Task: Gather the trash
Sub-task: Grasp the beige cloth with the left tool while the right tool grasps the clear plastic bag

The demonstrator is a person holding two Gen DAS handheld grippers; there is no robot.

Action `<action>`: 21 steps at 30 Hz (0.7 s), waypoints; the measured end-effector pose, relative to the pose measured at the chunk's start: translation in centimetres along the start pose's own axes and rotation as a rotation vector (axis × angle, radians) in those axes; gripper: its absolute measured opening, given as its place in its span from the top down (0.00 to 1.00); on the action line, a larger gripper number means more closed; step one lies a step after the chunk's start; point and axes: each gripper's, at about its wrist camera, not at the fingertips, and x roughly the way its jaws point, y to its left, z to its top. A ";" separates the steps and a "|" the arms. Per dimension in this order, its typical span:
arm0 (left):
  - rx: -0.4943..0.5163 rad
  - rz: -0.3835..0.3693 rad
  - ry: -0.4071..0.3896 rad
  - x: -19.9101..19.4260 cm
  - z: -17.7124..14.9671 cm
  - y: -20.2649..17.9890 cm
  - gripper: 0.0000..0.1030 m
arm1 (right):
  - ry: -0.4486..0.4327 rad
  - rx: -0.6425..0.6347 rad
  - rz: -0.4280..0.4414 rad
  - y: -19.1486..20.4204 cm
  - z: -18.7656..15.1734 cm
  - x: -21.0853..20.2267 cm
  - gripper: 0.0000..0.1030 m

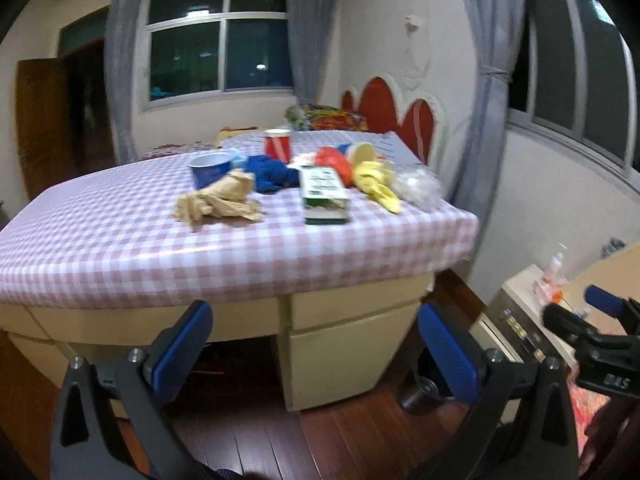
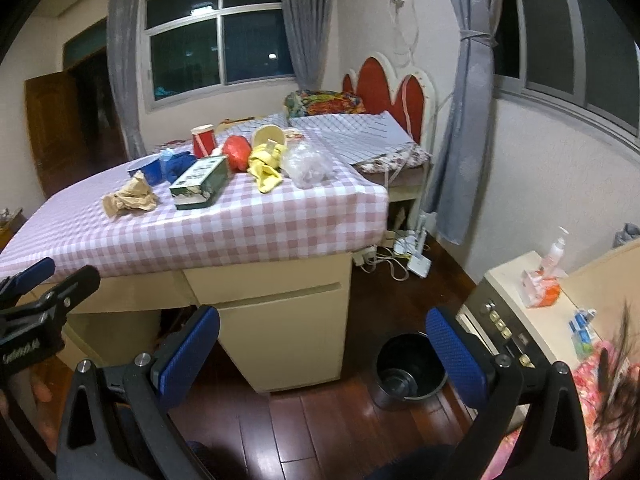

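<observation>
Trash lies on a desk with a pink checked cloth [image 1: 120, 248] [image 2: 280, 216]: crumpled brown paper [image 1: 220, 200] [image 2: 130, 198], a green carton [image 1: 323, 196] [image 2: 200, 182], a blue cup [image 1: 210, 170] [image 2: 148, 170], a red cup [image 1: 277, 144] [image 2: 204, 140], blue cloth [image 1: 268, 172], a red bag [image 1: 334, 162] [image 2: 237, 151], yellow gloves [image 1: 378, 182] [image 2: 266, 170] and clear plastic [image 1: 418, 184] [image 2: 306, 166]. A black bin [image 2: 410, 368] stands on the floor by the desk. My left gripper [image 1: 316, 352] and right gripper [image 2: 322, 356] are open, empty, below the desk's front edge.
A cream cabinet [image 2: 532, 312] with a bottle [image 2: 556, 248] and tissue pack stands at the right. Power strips and cables [image 2: 400, 252] lie on the wood floor behind the bin. A bed with a red headboard [image 2: 388, 88] is behind the desk.
</observation>
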 end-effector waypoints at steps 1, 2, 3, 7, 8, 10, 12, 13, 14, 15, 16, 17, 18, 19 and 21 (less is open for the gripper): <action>0.002 0.005 0.001 0.3 0.1 0.3 0.00 | -0.007 -0.003 0.005 0.0 0.2 0.2 0.00; 0.004 0.011 0.001 0.6 0.4 0.6 0.00 | -0.010 -0.005 0.008 0.1 0.3 0.4 0.00; -0.003 0.010 0.001 1.0 0.6 1.1 0.00 | -0.012 -0.008 0.018 0.1 0.7 0.9 0.00; -0.007 0.044 -0.013 2.0 1.3 2.5 0.00 | -0.027 -0.030 0.052 1.1 2.1 2.3 0.00; -0.006 0.060 -0.020 2.4 1.6 2.8 0.00 | -0.035 -0.041 0.066 1.7 2.7 2.8 0.00; -0.013 0.070 -0.027 3.1 2.0 3.6 0.00 | -0.044 -0.061 0.078 2.7 3.5 3.6 0.00; -0.015 0.096 -0.035 3.9 2.6 4.6 0.00 | -0.048 -0.081 0.097 4.0 4.3 4.6 0.00; -0.015 0.103 -0.037 4.2 2.8 4.9 0.00 | -0.052 -0.090 0.103 4.6 4.7 5.1 0.00; -0.015 0.117 -0.038 4.6 3.1 5.4 0.00 | -0.056 -0.103 0.114 5.4 5.3 5.8 0.00; -0.016 0.126 -0.040 4.8 3.2 5.8 0.00 | -0.060 -0.112 0.113 5.9 5.7 6.3 0.00; -0.018 0.134 -0.044 5.1 3.4 6.4 0.00 | -0.064 -0.118 0.111 6.3 6.1 6.7 0.00; -0.019 0.144 -0.046 5.4 3.6 6.8 0.00 | -0.067 -0.117 0.118 6.6 6.6 7.3 0.00; -0.024 0.150 -0.046 5.8 3.8 7.3 0.00 | -0.066 -0.116 0.125 7.1 7.2 8.1 0.00; -0.027 0.149 -0.045 6.1 3.9 7.6 0.00 | -0.067 -0.120 0.119 7.3 7.5 8.5 0.00; -0.029 0.150 -0.039 7.2 4.1 8.2 0.00 | -0.081 -0.123 0.101 7.3 8.5 9.6 0.00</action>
